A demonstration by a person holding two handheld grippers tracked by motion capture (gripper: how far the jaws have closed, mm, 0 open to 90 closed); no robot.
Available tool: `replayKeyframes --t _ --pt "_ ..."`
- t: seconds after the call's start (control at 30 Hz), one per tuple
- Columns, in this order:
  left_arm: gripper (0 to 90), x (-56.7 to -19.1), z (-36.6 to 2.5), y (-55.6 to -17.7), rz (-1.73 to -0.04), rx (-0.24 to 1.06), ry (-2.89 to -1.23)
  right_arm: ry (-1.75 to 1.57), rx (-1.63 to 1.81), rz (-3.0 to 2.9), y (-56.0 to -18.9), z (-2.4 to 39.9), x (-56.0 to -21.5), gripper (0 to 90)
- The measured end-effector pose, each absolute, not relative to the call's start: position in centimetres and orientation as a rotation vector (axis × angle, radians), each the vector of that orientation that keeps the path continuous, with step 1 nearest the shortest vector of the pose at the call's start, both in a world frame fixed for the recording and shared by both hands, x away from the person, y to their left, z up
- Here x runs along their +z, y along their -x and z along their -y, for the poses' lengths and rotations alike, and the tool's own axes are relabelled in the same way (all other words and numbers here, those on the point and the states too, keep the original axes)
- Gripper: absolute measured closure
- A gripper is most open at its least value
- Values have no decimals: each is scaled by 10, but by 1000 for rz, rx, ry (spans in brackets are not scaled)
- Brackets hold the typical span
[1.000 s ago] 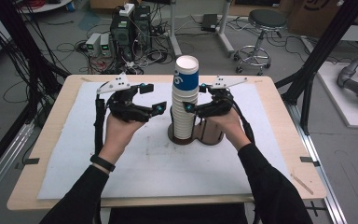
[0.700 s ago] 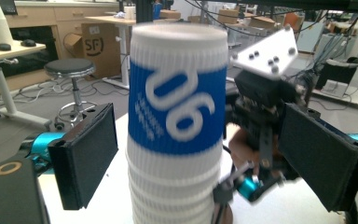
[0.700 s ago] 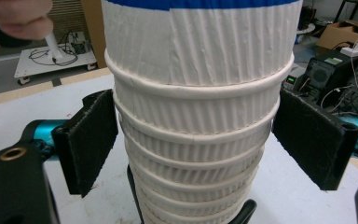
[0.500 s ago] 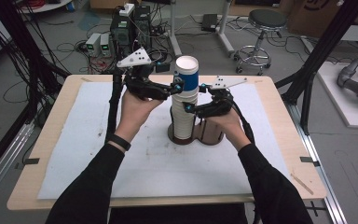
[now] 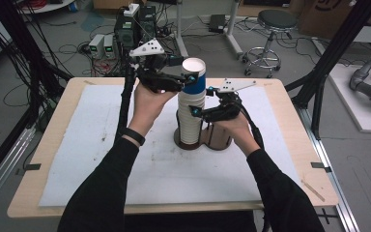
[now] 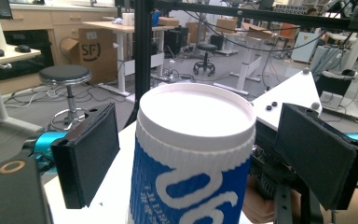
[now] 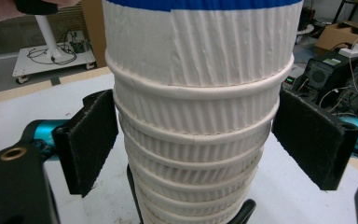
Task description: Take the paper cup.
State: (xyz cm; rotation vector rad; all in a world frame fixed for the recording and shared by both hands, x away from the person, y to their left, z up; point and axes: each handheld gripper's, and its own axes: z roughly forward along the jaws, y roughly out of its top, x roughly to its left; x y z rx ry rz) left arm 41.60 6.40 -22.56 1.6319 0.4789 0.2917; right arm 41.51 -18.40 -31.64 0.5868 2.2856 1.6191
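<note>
Looking barely started — left gripper (image 5: 178, 79) jaws spread around the top cup (image 5: 193, 77), right gripper (image 5: 199, 112) jaws spread around the stack (image 5: 189, 123), nothing lifted yet.

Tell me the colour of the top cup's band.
Blue with white lettering on the top cup, seen best in the left gripper view.

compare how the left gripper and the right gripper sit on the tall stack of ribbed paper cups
The left gripper straddles the top blue-and-white cup, just under its rim; the right gripper straddles the plain white ribbed cups lower down the stack. The left gripper is raised high above the table; the right sits lower, nearer the wooden holder. In their own views, both have jaws open on either side of the cups, with gaps showing.
</note>
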Motion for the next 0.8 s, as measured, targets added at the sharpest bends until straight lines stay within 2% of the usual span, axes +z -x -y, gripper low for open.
replayKeyframes --t 0.3,0.53,0.8 --pt "189 -222 -61 -423 -478 266 -1631 -586 1618 -2284 -415 184 -316 151" --pt "289 -222 -59 -425 -470 257 -1637 -587 1617 -2283 -415 184 -316 151" --pt "299 -221 -58 -426 -470 253 -1646 -587 1615 -2283 -415 184 -316 151"
